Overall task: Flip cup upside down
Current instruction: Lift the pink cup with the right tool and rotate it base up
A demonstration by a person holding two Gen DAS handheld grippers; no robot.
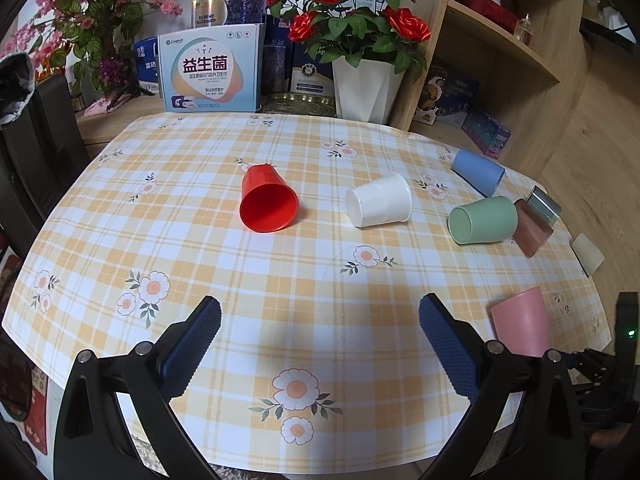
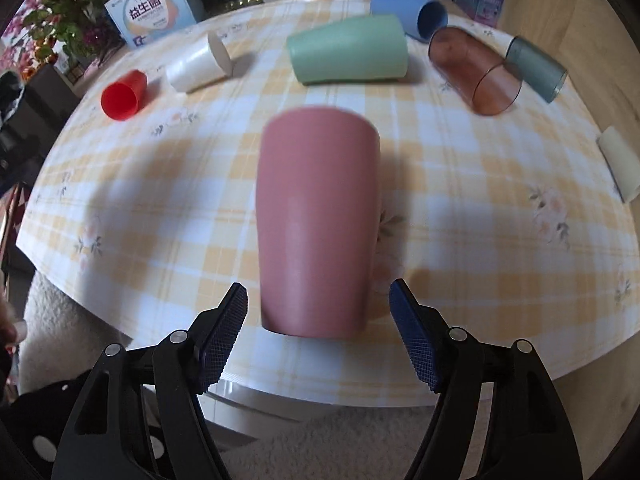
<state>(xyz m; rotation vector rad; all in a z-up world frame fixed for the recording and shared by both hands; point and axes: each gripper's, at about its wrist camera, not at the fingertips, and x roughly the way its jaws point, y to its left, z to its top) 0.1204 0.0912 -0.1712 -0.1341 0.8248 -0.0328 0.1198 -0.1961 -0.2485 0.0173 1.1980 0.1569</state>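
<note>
A pink cup [image 2: 316, 224] stands upside down on the checked tablecloth near the front edge, wide rim on the cloth. My right gripper [image 2: 318, 300] is open, its fingers either side of the cup's lower part without touching. The pink cup also shows in the left wrist view [image 1: 520, 322] at the right. My left gripper [image 1: 320, 312] is open and empty over the cloth. Lying on their sides are a red cup [image 1: 268, 200], a white cup [image 1: 378, 205], a green cup [image 1: 482, 220] and a blue cup [image 1: 478, 171].
A brown clear tumbler [image 2: 474, 70], a grey clear tumbler [image 2: 536, 68] and a cream cup [image 2: 622, 162] lie at the right. A white vase of red roses [image 1: 366, 90], a printed box [image 1: 210, 70] and a wooden shelf [image 1: 500, 40] stand behind the table [image 1: 200, 248].
</note>
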